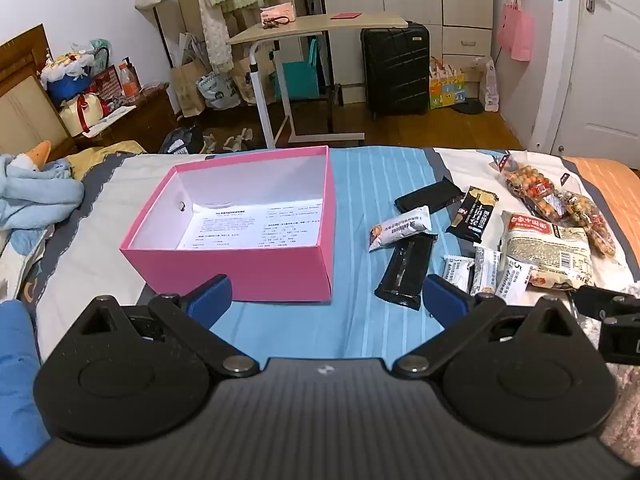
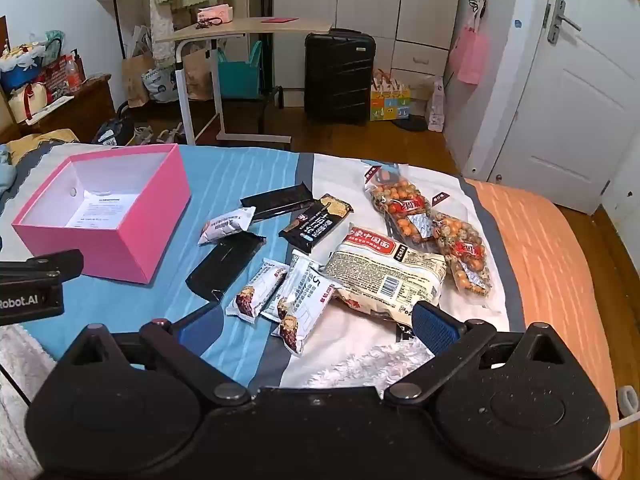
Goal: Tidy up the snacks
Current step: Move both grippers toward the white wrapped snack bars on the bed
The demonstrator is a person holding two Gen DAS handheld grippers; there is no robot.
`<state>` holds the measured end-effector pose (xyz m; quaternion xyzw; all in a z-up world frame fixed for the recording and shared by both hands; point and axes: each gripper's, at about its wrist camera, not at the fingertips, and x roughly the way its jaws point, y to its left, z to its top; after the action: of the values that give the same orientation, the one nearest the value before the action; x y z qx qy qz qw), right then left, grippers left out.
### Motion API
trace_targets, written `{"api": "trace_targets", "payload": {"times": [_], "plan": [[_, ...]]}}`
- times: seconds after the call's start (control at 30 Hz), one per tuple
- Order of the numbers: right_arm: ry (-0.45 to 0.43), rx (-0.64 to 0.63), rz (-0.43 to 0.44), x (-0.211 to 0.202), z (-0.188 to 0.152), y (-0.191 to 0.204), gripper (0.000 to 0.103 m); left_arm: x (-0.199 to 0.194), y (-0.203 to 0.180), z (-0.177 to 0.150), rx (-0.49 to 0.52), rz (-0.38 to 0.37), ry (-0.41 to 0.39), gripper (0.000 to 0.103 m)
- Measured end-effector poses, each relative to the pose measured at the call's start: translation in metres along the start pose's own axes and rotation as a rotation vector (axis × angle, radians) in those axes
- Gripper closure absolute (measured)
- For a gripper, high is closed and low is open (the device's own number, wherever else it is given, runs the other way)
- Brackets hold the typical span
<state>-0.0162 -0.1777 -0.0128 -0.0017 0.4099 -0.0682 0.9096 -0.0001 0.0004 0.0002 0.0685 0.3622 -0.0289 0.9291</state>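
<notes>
both tongs are spread wide and grasp nothing above the bed's near edge. ahead of the left tongs [image 1: 327,302] stands the open pink box [image 1: 256,268], well apart from the bed's far edge. just beyond the right tongs [image 2: 316,326] lie white snack bars [image 2: 294,300] and a noodle pack [image 2: 384,276], farther the black wrappers [image 2: 280,200] and two nut bags [image 2: 404,208], toward the far edge.

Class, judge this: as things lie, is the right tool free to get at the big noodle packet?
Probably yes. The right tool is open, holds nothing, and the noodle packet lies uncovered just ahead.
</notes>
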Motion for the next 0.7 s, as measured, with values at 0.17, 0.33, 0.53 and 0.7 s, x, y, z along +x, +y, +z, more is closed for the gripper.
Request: {"api": "trace_targets", "payload": {"times": [0.17, 0.33, 0.53, 0.7], "plan": [[-0.009, -0.001, -0.007, -0.001, 0.000, 0.000, 0.001, 0.002, 0.003, -0.001, -0.029, -0.033, 0.016, 0.000], [-0.003, 0.007, -0.009, 0.000, 0.001, 0.000, 0.001, 0.013, 0.003, 0.001, -0.054, -0.049, 0.017, 0.000], [0.000, 0.016, -0.015, 0.005, 0.002, -0.002, 0.001, 0.013, 0.009, 0.000, -0.059, -0.046, 0.014, 0.000], [0.001, 0.007, -0.013, 0.006, -0.001, -0.003, 0.001, 0.015, 0.007, 0.000, -0.047, -0.030, 0.026, 0.000]]}}
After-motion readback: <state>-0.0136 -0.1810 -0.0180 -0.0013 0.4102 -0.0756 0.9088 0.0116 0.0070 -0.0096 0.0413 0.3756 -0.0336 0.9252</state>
